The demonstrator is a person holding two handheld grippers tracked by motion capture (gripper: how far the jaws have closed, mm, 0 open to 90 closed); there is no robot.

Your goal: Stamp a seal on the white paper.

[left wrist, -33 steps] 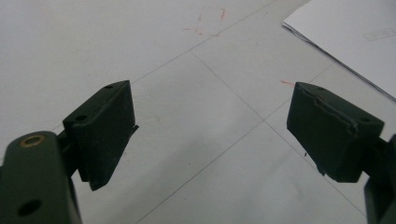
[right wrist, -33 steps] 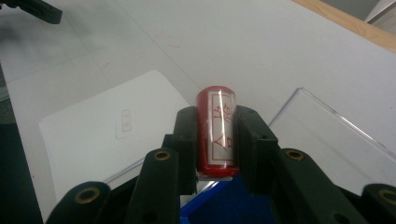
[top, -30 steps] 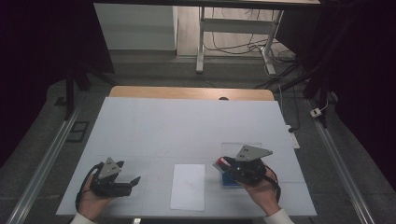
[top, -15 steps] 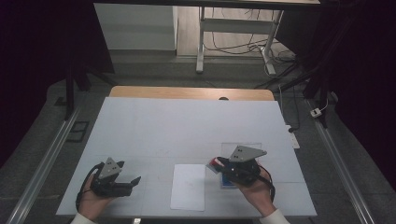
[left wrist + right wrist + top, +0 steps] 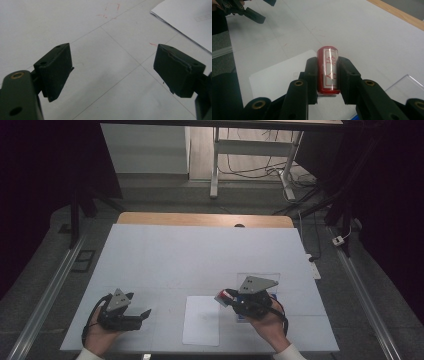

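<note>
My right gripper is shut on a red cylinder with a silver label bearing red characters; the cylinder lies along the jaws and sticks out past their tips. In the high view this gripper holds the cylinder just off the right edge of a white paper sheet, pointing left. My left gripper rests low over the table at the front left, jaws wide apart with nothing between them. It is also at the top left of the right gripper view.
A clear plastic sheet lies on the white table beneath my right hand, with something blue under it. Faint red pen marks show on the table. The paper's corner lies beyond the left gripper.
My right gripper has shifted a little to the left with the red cylinder, closer to the paper sheet. The left gripper has stayed where it was.
</note>
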